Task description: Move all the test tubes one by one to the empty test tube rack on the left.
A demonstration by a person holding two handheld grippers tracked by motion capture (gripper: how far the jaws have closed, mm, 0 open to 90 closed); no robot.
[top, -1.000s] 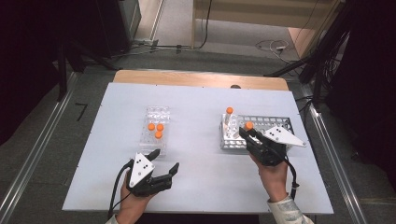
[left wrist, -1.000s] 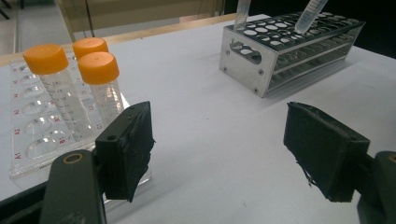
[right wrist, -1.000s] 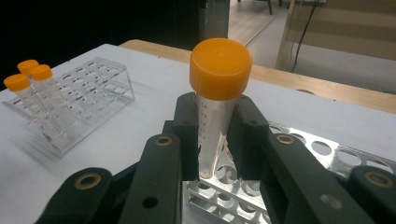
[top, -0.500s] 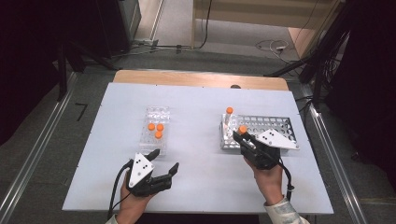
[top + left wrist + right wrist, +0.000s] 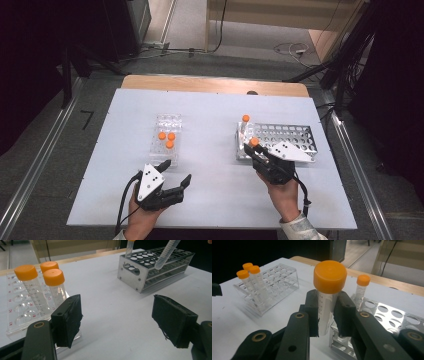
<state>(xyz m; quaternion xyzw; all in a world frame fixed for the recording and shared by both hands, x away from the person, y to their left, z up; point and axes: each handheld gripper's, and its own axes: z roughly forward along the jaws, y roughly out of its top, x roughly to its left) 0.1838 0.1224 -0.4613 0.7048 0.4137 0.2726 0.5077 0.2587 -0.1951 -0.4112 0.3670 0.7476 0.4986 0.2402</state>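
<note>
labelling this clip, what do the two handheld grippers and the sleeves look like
Both are black, with two flat jaws faced in black padding. The left gripper and right gripper each carry a pale triangular plate; the left's has dark dots. Black cables trail back. A light cuff shows at the right wrist.

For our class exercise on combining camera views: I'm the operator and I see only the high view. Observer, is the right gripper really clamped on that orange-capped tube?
Observer: Yes. In the right gripper view the right gripper has both pads pressed on the held tube just under its cap.
Operator: Where is the tube's tip?
Observer: In the left gripper view it hangs tilted over the holes of the metal rack, not yet inside one.
Operator: And the left gripper?
Observer: The left gripper has its jaws apart with nothing between them, near the clear rack holding three capped tubes.
</note>
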